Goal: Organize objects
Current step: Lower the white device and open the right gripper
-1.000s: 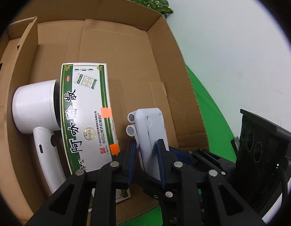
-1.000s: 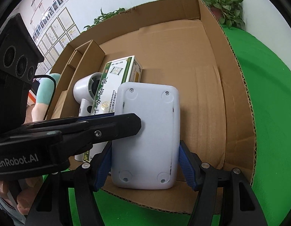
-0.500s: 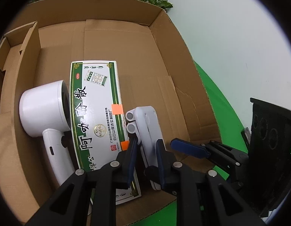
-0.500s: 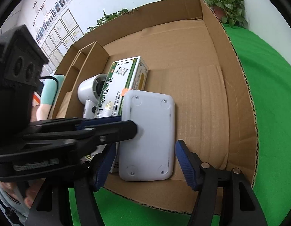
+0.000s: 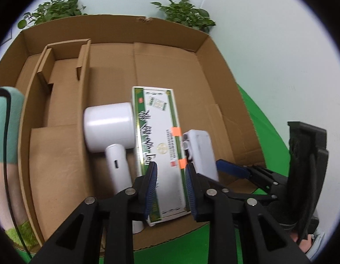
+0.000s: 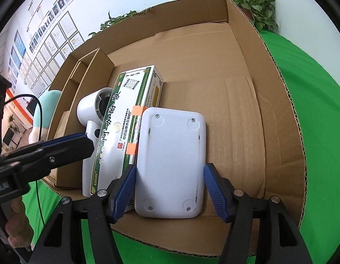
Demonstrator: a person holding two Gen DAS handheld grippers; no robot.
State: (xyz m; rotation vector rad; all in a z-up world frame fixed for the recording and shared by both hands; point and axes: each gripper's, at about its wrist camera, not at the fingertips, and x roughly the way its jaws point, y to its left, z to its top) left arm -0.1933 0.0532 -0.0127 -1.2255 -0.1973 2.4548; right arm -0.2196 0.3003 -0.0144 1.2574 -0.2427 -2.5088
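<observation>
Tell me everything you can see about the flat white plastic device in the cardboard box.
The white device is a flat, rounded rectangle of matte plastic. Its upward face shows four round pads with screws at the corners and narrow slots along both long sides. It lies in the cardboard box near the front edge, its left side leaning against the green-and-white carton. The right tool straddles it, pads beside its long edges.

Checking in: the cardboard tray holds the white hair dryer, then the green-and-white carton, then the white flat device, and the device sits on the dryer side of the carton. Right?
Not quite. The white flat device sits on the carton's far side from the hair dryer, with the carton between them in the cardboard tray. The right wrist view shows it.
</observation>
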